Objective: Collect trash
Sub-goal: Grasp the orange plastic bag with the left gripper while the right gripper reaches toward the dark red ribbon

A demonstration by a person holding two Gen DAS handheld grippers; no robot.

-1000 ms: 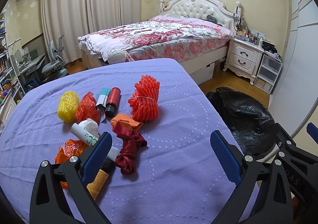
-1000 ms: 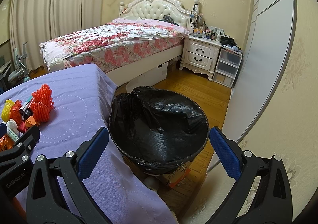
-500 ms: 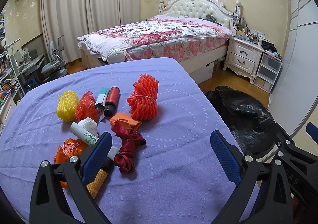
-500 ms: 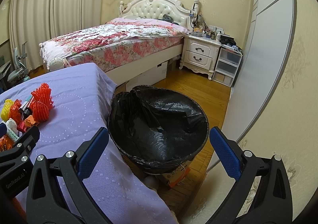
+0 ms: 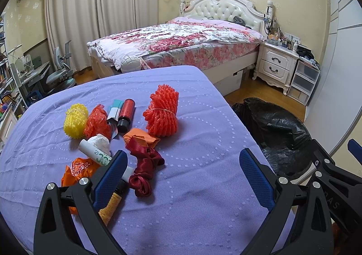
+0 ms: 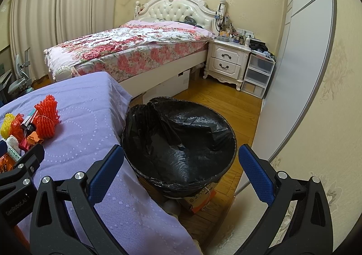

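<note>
Trash lies on the purple-covered table (image 5: 203, 187): a red foam net (image 5: 162, 114), a yellow foam net (image 5: 75, 117), an orange plastic wad (image 5: 97, 122), a red bottle (image 5: 125, 111), a dark red ribbon (image 5: 144, 164), a white tube (image 5: 95, 153) and an orange wrapper (image 5: 78, 170). My left gripper (image 5: 181, 174) hovers open over the table's near side, just right of the ribbon. My right gripper (image 6: 181, 171) is open above the bin lined with a black bag (image 6: 181, 142), which stands off the table's right edge. Both hold nothing.
A bed with a floral cover (image 5: 181, 40) stands behind the table. A white nightstand (image 6: 228, 62) and plastic drawers (image 6: 258, 74) are at the back right. A cardboard box (image 6: 199, 198) sits under the bin. A white wardrobe door (image 6: 305, 62) bounds the right.
Both views shifted very slightly; the trash pile sits a touch farther up in the left wrist view. Nothing was grasped or released.
</note>
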